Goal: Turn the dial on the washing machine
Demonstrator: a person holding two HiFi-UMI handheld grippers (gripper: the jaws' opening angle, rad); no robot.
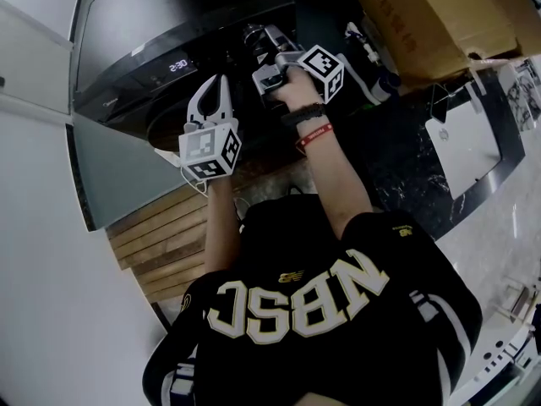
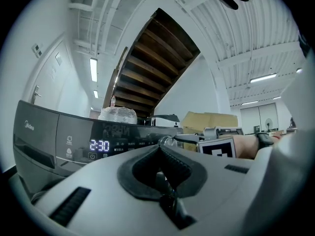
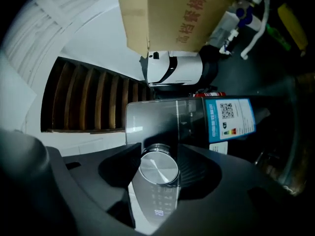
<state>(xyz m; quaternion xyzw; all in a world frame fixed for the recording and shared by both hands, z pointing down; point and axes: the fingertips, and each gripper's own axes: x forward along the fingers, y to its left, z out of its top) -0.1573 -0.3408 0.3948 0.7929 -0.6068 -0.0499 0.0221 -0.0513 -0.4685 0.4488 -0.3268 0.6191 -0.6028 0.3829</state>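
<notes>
Two hand-held grippers are held level before the control panel of a dark washing machine (image 1: 169, 24), which fills the upper left of the head view. The left hand-held gripper (image 2: 160, 149) is kept idle short of the panel, its jaws brought together with nothing between them. The right hand-held gripper (image 3: 160, 173) is set against the panel further right, its jaws spread fairly wide and pressed on either side of the round silver dial (image 3: 158, 169). A lit display (image 2: 99, 145) reading 2:30 is seen on the panel to the left of the dial. The reach and the grasp are judged done. The panel is seen tilted in the right gripper view, so the turn is judged under way; how far the dial is turned cannot be told. The rest of the turn and the release are judged left.
</notes>
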